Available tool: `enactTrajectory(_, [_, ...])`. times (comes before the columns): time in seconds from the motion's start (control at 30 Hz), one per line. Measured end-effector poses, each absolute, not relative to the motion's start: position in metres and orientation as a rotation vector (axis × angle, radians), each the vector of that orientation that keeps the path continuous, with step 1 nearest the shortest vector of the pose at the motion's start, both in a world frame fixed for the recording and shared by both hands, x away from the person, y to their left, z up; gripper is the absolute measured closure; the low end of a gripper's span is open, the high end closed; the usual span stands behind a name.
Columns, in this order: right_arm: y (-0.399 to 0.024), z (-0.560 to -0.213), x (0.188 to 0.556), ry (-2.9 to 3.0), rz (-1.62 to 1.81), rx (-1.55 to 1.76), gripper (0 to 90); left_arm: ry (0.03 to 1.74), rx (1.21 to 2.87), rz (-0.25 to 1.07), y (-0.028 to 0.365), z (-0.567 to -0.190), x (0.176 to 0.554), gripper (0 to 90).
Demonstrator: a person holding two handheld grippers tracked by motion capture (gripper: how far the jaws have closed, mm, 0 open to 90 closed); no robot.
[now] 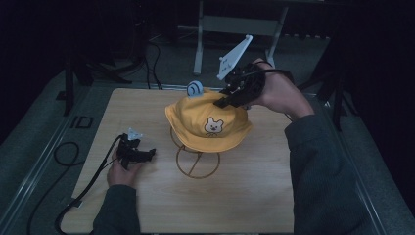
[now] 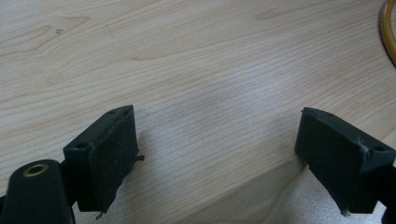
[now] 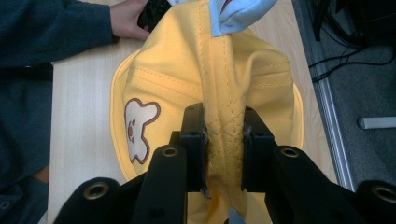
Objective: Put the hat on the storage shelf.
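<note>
Pale wood desk (image 1: pixel 244 205), dark room. Right hand-held gripper (image 3: pixel 223 140) pinches yellow hat (image 1: pixel 208 122) crown on wire stand (image 1: pixel 195 164); left hand-held gripper (image 2: pixel 217 154) released, resting farther off, to the hat's left.

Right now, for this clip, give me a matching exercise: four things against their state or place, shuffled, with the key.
Things:
1. right tool
2. left tool
3. yellow hat
4. wire stand

States:
A. open, low over the bare wooden table
B. sits on the stand, bear patch showing
C. shut, pinching a fold of the hat's crown
D. stands on the table under the hat

Pairs: 1-C, 2-A, 3-B, 4-D
</note>
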State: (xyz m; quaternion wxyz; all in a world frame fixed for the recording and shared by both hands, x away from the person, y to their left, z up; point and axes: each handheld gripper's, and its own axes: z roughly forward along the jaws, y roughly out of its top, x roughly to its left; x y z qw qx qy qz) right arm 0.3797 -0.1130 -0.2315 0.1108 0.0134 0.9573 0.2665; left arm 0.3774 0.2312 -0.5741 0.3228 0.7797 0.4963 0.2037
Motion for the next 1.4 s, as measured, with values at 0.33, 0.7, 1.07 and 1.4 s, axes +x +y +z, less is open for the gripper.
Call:
enactTrajectory(0.33, [-0.095,-0.242,0.384,2.834,0.758,0.038,75.1,1.302,2.046,0.535,0.231,-0.574,0.377,12.9])
enactTrajectory(0.7, [-0.078,-0.254,0.393,2.855,0.709,0.072,74.8,1.302,2.049,0.532,0.231,-0.574,0.377,12.9])
enactTrajectory(1.07, [-0.072,-0.259,0.391,2.792,0.719,0.085,54.3,1.302,2.046,0.535,0.231,-0.574,0.377,12.9])
enactTrajectory(1.4, [-0.073,-0.268,0.39,2.819,0.584,0.126,41.3,1.302,2.047,0.535,0.231,-0.574,0.377,13.0])
